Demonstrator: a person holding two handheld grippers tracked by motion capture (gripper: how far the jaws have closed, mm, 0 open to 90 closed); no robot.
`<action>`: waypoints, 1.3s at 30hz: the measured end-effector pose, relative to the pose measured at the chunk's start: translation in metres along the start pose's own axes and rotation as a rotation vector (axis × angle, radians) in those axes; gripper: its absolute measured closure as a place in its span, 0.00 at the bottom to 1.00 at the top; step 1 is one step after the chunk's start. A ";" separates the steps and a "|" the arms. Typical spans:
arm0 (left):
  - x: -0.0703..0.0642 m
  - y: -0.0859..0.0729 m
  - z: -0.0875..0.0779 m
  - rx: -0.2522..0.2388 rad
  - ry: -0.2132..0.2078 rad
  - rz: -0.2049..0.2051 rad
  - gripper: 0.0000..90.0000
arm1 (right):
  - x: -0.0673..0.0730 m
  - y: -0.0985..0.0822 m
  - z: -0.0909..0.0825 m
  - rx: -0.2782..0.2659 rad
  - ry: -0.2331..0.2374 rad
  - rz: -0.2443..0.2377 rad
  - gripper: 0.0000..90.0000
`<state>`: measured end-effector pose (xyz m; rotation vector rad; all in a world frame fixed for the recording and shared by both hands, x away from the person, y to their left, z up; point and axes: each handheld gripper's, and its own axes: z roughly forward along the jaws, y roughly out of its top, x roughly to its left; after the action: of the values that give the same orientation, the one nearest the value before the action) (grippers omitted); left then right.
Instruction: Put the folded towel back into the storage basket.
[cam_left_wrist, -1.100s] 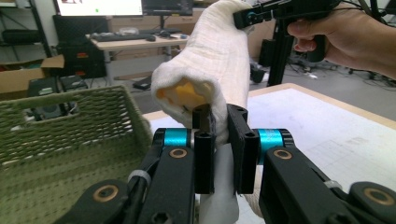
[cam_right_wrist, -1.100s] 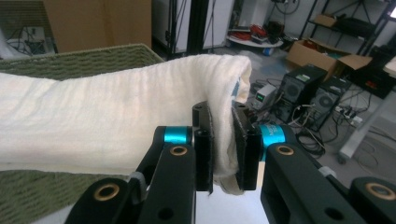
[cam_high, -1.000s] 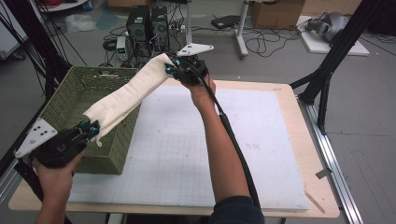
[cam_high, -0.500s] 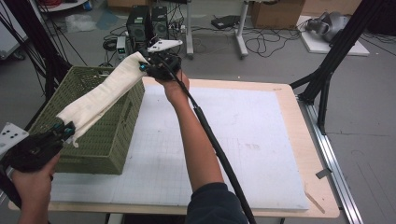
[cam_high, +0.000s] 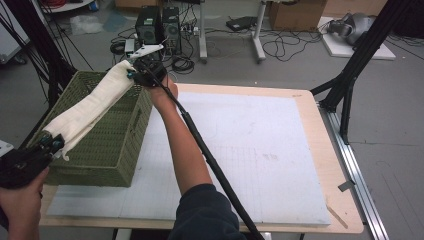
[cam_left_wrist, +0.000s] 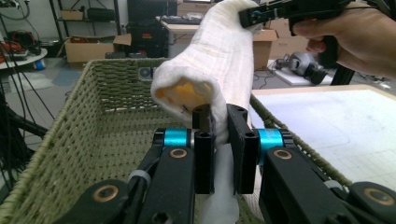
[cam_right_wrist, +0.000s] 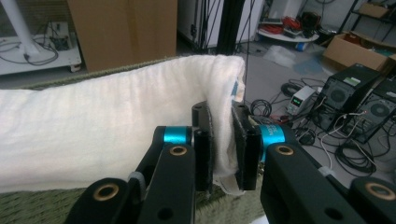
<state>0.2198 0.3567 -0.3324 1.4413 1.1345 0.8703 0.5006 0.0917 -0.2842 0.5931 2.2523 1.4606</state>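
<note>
Tools clamp both ends of a folded towel.
Left tool (cam_high: 50, 142) and right tool (cam_high: 136, 74) stretch the towel (cam_high: 92, 107) level above the basket (cam_high: 107, 155), likely for lowering inside.

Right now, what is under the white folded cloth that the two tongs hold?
Under the cloth is the open green basket; its woven inner walls show. The basket floor directly beneath is covered by the cloth.

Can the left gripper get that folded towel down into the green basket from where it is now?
Probably yes: the left gripper grips the towel over the open basket, nothing beneath it; the right gripper holds the far end.
</note>
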 end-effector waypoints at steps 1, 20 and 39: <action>0.001 0.000 -0.001 0.003 0.005 0.004 0.91 | 0.002 0.000 0.004 0.001 -0.002 -0.002 0.90; 0.002 0.003 -0.009 -0.072 0.069 -0.086 0.14 | 0.032 0.003 0.030 0.059 0.023 0.011 0.46; -0.043 0.012 0.026 -0.058 -0.247 -0.075 0.17 | -0.001 -0.047 -0.071 0.066 0.127 0.071 0.22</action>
<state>0.2349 0.3084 -0.3228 1.4066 0.9632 0.6479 0.4573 0.0201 -0.3002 0.6223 2.4078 1.5013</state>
